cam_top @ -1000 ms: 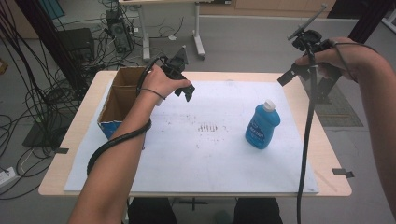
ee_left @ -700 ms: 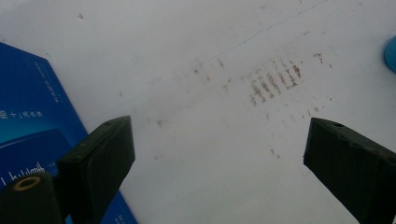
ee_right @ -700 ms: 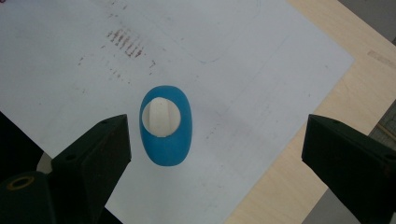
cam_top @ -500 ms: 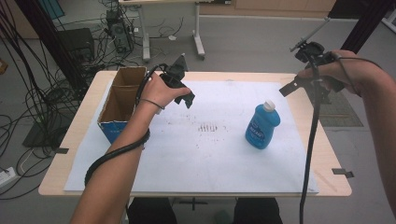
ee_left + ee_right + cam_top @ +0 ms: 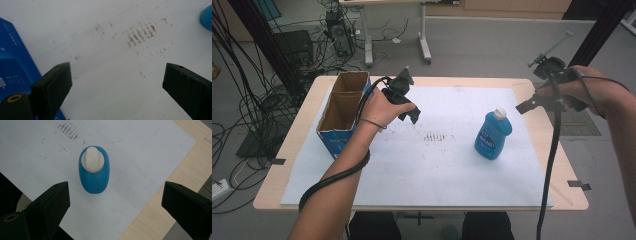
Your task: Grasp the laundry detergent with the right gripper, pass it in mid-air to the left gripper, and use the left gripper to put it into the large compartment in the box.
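- A blue bottle (image 5: 493, 137) with a white cap (image 5: 499, 113) is seen standing upright on the white sheet (image 5: 452, 175), at about 3 o'clock from the table's middle.
- The right gripper (image 5: 526, 106) is held above the table at the bottle's 1 o'clock, jaws spread wide, nothing gripped; the bottle is viewed from above between them in the right gripper view (image 5: 94, 170).
- The left gripper (image 5: 412, 116) is held jaws apart and empty over brown smudges (image 5: 140, 33), just beside an open cardboard box (image 5: 339, 107) at its 9 o'clock.
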A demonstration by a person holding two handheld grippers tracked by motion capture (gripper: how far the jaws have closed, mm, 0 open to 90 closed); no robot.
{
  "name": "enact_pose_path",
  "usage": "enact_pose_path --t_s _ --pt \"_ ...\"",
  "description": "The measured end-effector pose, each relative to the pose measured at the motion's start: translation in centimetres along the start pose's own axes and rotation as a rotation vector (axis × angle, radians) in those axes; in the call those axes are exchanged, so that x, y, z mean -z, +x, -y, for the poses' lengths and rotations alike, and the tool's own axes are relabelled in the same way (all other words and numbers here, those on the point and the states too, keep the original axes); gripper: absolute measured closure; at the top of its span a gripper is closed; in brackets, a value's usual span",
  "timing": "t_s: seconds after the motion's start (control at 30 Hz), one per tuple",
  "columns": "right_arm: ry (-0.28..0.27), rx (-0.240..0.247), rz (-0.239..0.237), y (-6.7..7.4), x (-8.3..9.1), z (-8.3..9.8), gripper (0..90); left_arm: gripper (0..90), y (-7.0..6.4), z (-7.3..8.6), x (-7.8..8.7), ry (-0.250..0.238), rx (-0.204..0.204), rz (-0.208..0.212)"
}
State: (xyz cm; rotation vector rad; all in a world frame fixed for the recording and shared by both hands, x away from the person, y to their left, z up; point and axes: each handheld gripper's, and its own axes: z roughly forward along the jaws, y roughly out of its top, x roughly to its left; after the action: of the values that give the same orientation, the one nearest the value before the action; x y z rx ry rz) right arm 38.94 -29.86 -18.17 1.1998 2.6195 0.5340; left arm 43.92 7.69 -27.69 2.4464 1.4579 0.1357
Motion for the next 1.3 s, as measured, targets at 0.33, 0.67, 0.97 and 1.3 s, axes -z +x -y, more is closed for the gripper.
enact_pose_path --t_s 0.33,0.67,0.97,1.3 --pt "-0.009 0.006 0.001 0.8 -0.2 1.2 8.1 9.2 -0.3 1.7 -0.9 -0.009 0.003 0.013" --pt "-0.012 0.012 -0.011 1.4 -1.3 2.5 8.1 9.2 -0.7 3.2 -1.5 -0.018 0.006 0.046" --pt "-0.028 -0.01 -0.028 1.4 -2.7 4.1 8.2 9.2 -1.0 4.6 -2.3 -0.03 0.011 0.05" --pt "-0.042 -0.015 -0.038 1.5 -3.9 5.4 7.7 9.2 -1.4 5.6 -3.1 -0.037 0.011 0.055"
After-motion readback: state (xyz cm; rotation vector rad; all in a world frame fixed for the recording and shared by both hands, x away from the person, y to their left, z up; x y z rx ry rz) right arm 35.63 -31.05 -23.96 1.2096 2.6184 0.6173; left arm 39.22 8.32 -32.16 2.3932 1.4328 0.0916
